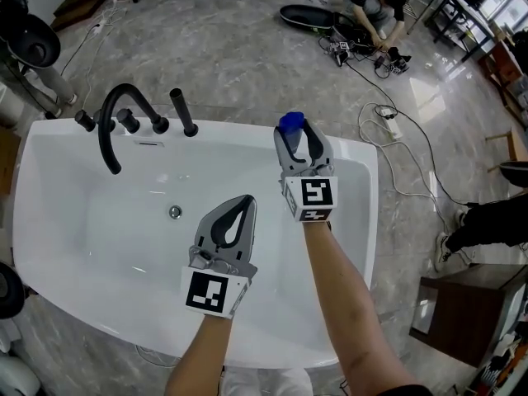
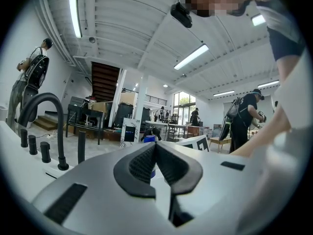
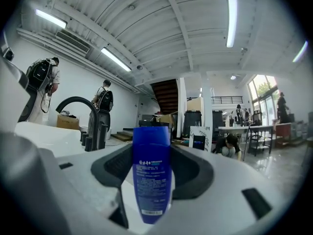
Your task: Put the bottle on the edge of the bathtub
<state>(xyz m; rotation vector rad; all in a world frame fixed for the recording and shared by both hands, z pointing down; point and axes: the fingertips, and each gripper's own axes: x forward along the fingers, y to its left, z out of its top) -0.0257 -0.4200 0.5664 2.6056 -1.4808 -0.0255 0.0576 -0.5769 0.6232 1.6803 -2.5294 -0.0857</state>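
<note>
The right gripper (image 1: 297, 133) has its fingers closed on a tall blue plastic bottle (image 1: 290, 122). In the head view only the bottle's blue top shows, poking out past the fingertips over the far rim of the white bathtub (image 1: 363, 157).

The right gripper view fills in the rest. There the right gripper (image 3: 152, 155) holds the bottle (image 3: 151, 180) upright, with a dark ribbed pad against each side and white print facing the camera. The bottle's lower end drops behind the gripper's body, so whether it touches the rim cannot be told. To the left of these fingers are a strip of the bathtub (image 3: 36, 129) and the black arched faucet (image 3: 78, 105).

The left gripper (image 1: 249, 200) is over the tub's basin, nearer the person than the right one, with its fingers pressed together and nothing between them. In its own view the left gripper (image 2: 155, 145) shows the pads meeting at the tips. Just beyond the tips is a small patch of the bottle (image 2: 149, 138), with the right gripper's marker cube (image 2: 195, 143) to its right. The faucet (image 2: 46, 126) stands well to the left of the fingers.

Only the head view shows the faucet (image 1: 115, 122) from above and a person crouched on the grey marble floor (image 1: 231, 40) beyond the tub.
</note>
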